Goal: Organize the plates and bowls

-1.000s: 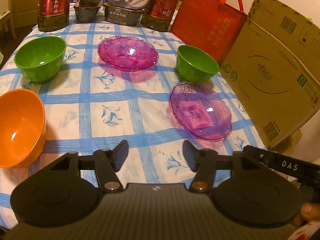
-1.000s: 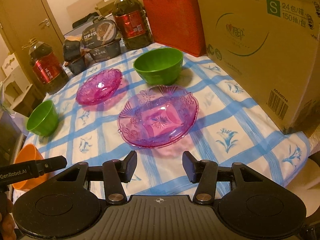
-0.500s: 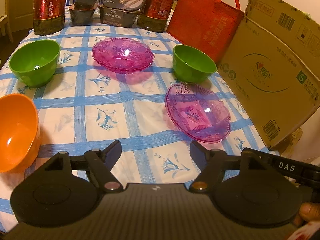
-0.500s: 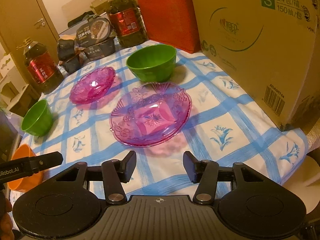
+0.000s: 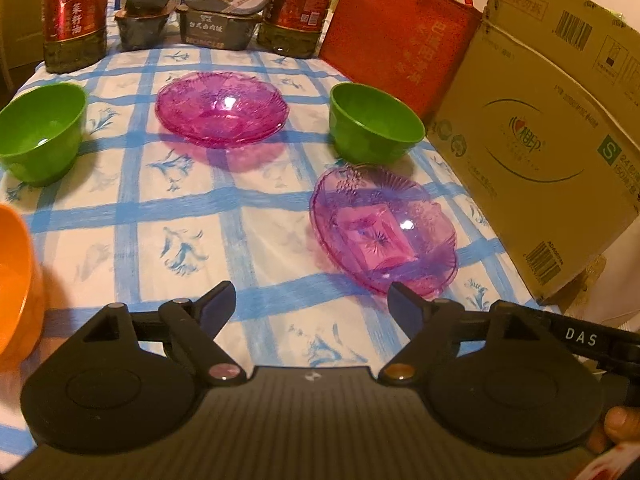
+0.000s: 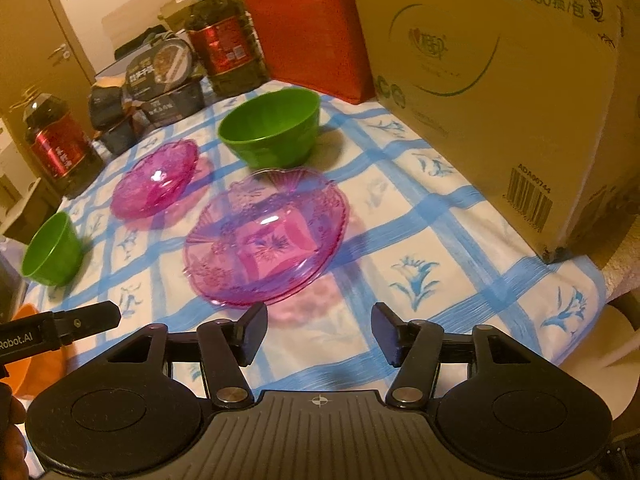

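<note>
Two clear pink plates lie on the blue-checked tablecloth: the near plate and the far plate. One green bowl stands behind the near plate. Another green bowl stands at the left. An orange bowl sits at the near left edge. My left gripper is open and empty, left of the near plate's front rim. My right gripper is open and empty just in front of that plate.
A large cardboard box stands on the table's right side, with a red bag behind it. Two oil bottles and stacked food trays line the far edge.
The left gripper's jaws have opened wider and it has moved forward over the table. The right gripper has moved closer to the near pink plate.
</note>
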Tool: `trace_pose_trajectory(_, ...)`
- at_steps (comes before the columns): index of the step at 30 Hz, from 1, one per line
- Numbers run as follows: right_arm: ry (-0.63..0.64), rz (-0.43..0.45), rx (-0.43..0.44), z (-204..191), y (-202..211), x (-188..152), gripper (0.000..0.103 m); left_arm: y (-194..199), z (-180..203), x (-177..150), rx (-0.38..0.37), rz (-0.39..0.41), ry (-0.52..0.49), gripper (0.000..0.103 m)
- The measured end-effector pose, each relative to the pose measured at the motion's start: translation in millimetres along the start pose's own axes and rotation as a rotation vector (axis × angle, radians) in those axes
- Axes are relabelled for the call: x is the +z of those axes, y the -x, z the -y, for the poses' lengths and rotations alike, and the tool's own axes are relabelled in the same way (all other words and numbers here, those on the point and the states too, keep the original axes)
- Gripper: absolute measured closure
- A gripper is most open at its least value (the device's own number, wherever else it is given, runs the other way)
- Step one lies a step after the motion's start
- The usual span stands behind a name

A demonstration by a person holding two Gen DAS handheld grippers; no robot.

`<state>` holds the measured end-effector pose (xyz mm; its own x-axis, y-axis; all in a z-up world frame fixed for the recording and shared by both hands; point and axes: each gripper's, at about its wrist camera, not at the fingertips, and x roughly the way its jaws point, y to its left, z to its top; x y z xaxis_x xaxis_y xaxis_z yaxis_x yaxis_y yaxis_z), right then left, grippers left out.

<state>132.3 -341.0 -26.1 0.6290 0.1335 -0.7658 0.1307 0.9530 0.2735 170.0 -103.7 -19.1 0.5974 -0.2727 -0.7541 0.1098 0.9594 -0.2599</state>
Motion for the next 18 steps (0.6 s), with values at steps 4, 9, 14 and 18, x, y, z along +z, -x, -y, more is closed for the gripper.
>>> trace_pose_trajectory(4,-0.010,0.002,-0.004,7,-7,7,0.045,-14,4,7,0.002,0.003,-0.006,0.022)
trace_pose_trajectory(9,-0.023,0.014,0.000,15,-18,16,0.045,-33,5,16,0.005,0.008,-0.012,0.023)
trace_pose_trajectory(14,-0.033,0.005,-0.006,21,-34,24,0.045,-57,4,22,0.003,-0.016,-0.007,0.033)
trace_pose_trajectory(18,-0.035,-0.003,-0.003,26,-47,31,0.045,-74,5,23,0.000,-0.031,-0.010,0.037)
